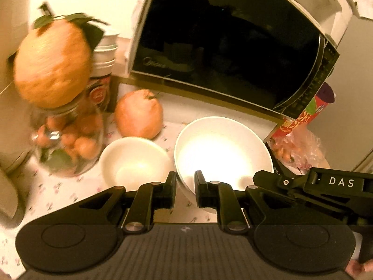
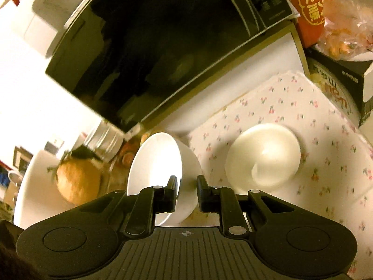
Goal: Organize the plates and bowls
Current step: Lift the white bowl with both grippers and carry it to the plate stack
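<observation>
My left gripper is shut on the near rim of a large white bowl, which hangs just above the flowered cloth. A smaller white bowl stands on the cloth to its left. The right gripper comes in from the right edge, its front end at the large bowl's right rim. In the right wrist view my right gripper is shut on the rim of a tilted white bowl, one finger inside, one outside. I cannot tell whether this is the same bowl. Another white bowl stands on the cloth to the right.
A black-fronted microwave stands on a white shelf behind the bowls. At the left, a glass jar of small oranges carries a pomelo. A second pomelo lies behind the small bowl. A black box with a fruit bag stands at the right.
</observation>
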Demonstrator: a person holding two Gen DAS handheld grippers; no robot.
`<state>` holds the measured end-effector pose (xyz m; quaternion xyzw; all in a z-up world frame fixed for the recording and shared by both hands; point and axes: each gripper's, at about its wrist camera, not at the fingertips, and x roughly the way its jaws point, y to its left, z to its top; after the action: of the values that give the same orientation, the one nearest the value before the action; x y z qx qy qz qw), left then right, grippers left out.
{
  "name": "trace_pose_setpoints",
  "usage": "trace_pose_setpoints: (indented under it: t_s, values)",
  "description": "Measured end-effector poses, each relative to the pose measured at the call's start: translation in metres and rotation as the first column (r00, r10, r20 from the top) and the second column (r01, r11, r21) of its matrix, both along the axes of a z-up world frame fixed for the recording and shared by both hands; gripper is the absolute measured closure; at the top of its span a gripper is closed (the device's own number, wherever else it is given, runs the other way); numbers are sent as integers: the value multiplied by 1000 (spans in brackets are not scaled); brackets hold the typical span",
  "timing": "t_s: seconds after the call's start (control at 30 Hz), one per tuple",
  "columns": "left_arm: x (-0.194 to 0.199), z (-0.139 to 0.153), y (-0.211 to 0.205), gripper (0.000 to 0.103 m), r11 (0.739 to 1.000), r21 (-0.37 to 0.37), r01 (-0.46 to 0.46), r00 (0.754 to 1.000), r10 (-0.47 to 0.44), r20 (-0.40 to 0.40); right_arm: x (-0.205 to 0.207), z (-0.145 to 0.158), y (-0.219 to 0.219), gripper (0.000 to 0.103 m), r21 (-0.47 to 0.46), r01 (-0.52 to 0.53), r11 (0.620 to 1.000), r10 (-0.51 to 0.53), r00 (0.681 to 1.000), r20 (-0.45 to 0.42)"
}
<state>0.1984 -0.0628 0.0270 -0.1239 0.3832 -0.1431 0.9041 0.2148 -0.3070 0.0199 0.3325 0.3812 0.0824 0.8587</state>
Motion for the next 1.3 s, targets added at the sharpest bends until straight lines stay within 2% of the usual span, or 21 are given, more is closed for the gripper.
trace_pose_setpoints:
  t_s: [0.3, 0.5, 0.63, 0.73, 0.87, 1.17, 1.3]
  values:
    - [-27, -4, 24, 89, 1000, -17, -11, 1000, 11, -29, -26, -8, 21, 85, -4, -40, 999, 40, 998, -45]
    - [-46, -11, 41, 89, 1000, 5, 1, 1000, -1, -30, -39, -20, 39, 83, -10, -80, 997, 79, 993, -89]
    - [-49, -16, 54, 88, 1000, -1, 0, 998, 0, -67, -43, -26, 54, 83, -26, -105, 994, 101, 987, -129]
    - [-51, -14, 62, 88, 1000, 1, 14, 998, -14, -64, -44, -30, 62, 83, -28, -118, 993, 112, 983, -143]
    - [-54, -20, 79, 88, 1000, -27, 2, 993, -5, -114, -44, -32, 73, 82, -29, -145, 989, 139, 979, -149]
    - [-65, -33, 112, 88, 1000, 15, 1, 986, 2, -170, -44, -36, 111, 82, -26, -238, 971, 230, 959, -168]
    - [-72, -39, 126, 88, 999, 41, 18, 981, -10, -192, -50, -40, 132, 82, -63, -298, 953, 282, 940, -190]
